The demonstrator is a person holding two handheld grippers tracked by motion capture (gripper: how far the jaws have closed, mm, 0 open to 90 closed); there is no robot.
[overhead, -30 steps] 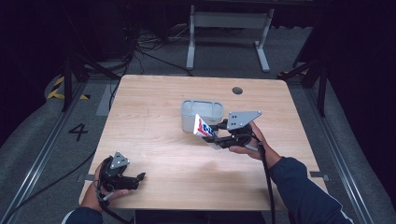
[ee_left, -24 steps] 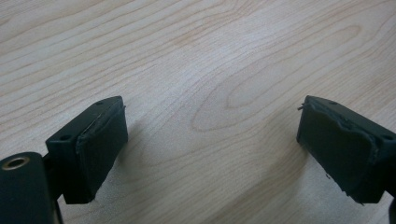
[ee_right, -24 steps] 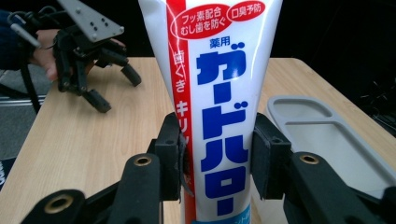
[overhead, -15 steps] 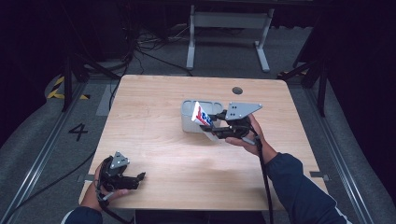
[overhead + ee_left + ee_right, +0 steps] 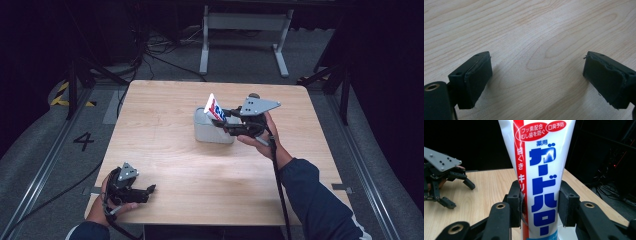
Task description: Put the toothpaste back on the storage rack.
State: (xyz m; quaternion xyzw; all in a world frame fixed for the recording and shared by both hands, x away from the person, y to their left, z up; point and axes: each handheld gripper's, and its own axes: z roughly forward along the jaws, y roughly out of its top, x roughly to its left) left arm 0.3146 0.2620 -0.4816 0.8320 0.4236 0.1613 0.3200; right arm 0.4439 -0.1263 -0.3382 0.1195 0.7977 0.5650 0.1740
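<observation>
right gripper [image 5: 220,117] mid-frame clamps toothpaste tube [image 5: 214,107] above grey container [image 5: 212,131]; left gripper [image 5: 150,190], lower left, jaws apart on table [image 5: 165,125].

The left gripper [image 5: 148,189] sits low at the near left, held in the left hand [image 5: 107,200], its jaws spread wide with nothing between them. The right gripper [image 5: 220,118] is raised farther out, jaws pointing left and clamped on a tube [image 5: 541,177]. The right hand [image 5: 260,135] seems to cradle it from below, and the dark-sleeved forearm [image 5: 315,200] runs in from the bottom right.
</observation>
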